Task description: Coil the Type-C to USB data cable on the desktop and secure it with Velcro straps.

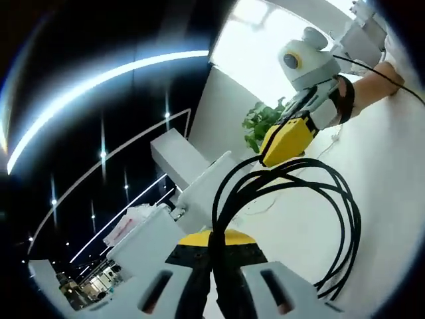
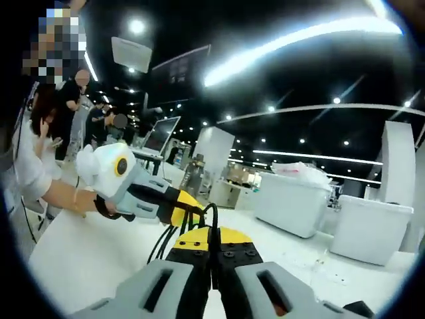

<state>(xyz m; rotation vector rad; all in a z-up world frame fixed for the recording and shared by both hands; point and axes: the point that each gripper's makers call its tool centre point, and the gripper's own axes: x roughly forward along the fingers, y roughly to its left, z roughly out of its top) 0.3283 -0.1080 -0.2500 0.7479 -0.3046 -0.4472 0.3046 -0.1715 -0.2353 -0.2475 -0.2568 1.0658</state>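
Both hand-held grippers pinch the same black data cable [image 1: 292,193], which hangs in several loose loops above a white desktop [image 1: 392,166]. Seen in the left gripper view, the left gripper [image 1: 214,266] rises from the near edge with its grey jaws and yellow-and-black tips drawn together, the gathered cable strands squeezed between them. From that pinch the loops sweep up and to the right in a wide oval, with one end of the bundle reaching the yellow tip of the right gripper [image 1: 282,143], which enters from the far right. That gripper is held by a person's hand [image 1: 332,100] wearing a black wrist strap. A green potted plant [image 1: 260,123] stands just behind it, against a white wall. To the left of the coil are white box-like shapes [image 1: 192,169], and a dark ceiling with long light strips lies beyond. Seen in the right gripper view, the right gripper [image 2: 212,256] has its jaws pressed together on black cable strands [image 2: 207,216] that arch just above the tips. The left gripper [image 2: 179,203] comes in from the left, its yellow tip meeting the same strands. White bins [image 2: 295,199] sit on the far side of the desktop, and people [image 2: 73,100] stand far off on the left.
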